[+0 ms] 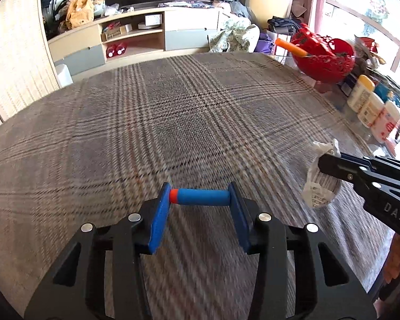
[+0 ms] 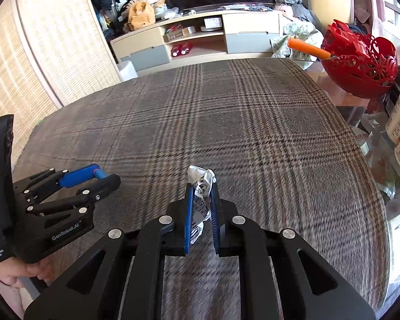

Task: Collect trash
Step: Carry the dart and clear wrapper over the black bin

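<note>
- The left tool (image 1: 200, 196) is clamped on a blue foam dart (image 1: 202, 196) with an orange tip; the dart lies crosswise between the two blue pads (image 1: 157, 218), its ends pressed against them.
- In the right wrist view the left tool (image 2: 104, 177) shows from the side at the left edge, the dart (image 2: 100, 174) just visible between its fingers, and a hand (image 2: 13, 274) grips its handle below.
- The right tool (image 2: 201, 205) is squeezed together on a crumpled piece of printed white paper (image 2: 201, 184), which sticks up above the pads and hangs down between them.
- From the left wrist view the right tool (image 1: 324, 164) enters from the right edge, the crumpled paper (image 1: 320, 184) bulging on either side of its tips.
- Both tools hang above a bench covered with a grey-brown plaid cloth (image 1: 186, 112); the stretch of cloth in front of them is bare.
- A red openwork bowl (image 2: 360, 61) stands at the far right corner of the bench, with an orange foam dart (image 2: 308, 48) poking out over its rim toward the left.
- Several white and yellow bottles (image 1: 370, 106) stand in a row along the right edge of the bench, near the bowl.
- Beyond the bench stands a low TV cabinet (image 2: 200, 37) with open shelves and a dark screen above it.
- Both pictures are streaked with motion blur across the cloth.
</note>
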Demonstrator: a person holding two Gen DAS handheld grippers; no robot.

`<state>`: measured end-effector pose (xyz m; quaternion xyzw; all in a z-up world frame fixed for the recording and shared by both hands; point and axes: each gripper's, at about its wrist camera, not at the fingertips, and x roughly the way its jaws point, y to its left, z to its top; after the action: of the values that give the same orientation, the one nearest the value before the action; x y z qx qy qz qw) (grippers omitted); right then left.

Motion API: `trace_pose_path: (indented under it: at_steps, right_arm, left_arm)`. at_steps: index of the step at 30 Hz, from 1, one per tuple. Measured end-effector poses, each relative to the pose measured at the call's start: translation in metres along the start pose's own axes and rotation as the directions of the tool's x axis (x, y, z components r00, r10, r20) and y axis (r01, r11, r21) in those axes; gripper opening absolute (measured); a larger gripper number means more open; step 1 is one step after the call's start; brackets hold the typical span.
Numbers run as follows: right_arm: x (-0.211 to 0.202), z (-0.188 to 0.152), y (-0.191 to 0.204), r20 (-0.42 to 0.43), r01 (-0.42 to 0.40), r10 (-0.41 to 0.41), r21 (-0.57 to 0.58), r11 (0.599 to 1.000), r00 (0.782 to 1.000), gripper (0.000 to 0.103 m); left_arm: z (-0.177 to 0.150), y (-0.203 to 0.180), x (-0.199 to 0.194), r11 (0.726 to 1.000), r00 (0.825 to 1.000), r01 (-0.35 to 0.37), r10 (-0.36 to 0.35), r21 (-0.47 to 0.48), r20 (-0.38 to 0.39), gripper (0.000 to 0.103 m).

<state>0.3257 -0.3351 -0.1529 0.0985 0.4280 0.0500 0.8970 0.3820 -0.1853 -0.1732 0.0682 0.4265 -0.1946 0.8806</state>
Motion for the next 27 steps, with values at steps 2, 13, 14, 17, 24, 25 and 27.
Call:
trace_pose_path:
  at_steps: [2,13,14,17,24,25,27]
  right_arm:
    - [-0.015,-0.008,0.009,0.013,-0.003,0.003,-0.003,1.000,1.000,0.014]
    - [-0.100,-0.074,0.052,0.031,-0.009,0.010,-0.024,1.000,0.999,0.014]
    - [-0.104,-0.080,0.054,0.028,-0.011,0.012,-0.025,1.000,1.000,0.014]
    - [-0.116,-0.103,0.064,0.011,-0.015,0.016,-0.037,0.999,1.000,0.014]
    - [-0.118,-0.167,0.076,-0.049,-0.019,0.017,-0.041,0.999,0.999,0.014]
    - [-0.115,-0.178,0.076,-0.061,-0.013,0.010,-0.042,0.999,0.998,0.014]
    - [-0.111,-0.192,0.077,-0.077,-0.005,0.002,-0.042,0.999,0.997,0.014]
  left_arm:
    - [-0.009,-0.002,-0.024,1.000,1.000,-0.005,0.005,0.000,0.017,0.041]
    - [-0.094,-0.015,-0.137,1.000,0.999,-0.006,0.008,-0.029,0.042,0.041]
    - [-0.101,-0.015,-0.145,0.999,0.999,-0.007,0.008,-0.032,0.044,0.041]
    - [-0.134,-0.017,-0.168,0.999,0.999,0.005,-0.003,-0.048,0.045,0.041]
    - [-0.202,-0.023,-0.181,0.997,1.000,-0.002,0.004,-0.073,0.030,0.041]
    - [-0.210,-0.026,-0.181,0.997,1.000,-0.009,0.011,-0.071,0.028,0.041]
    - [-0.227,-0.029,-0.180,0.998,1.000,-0.015,0.017,-0.066,0.021,0.041]
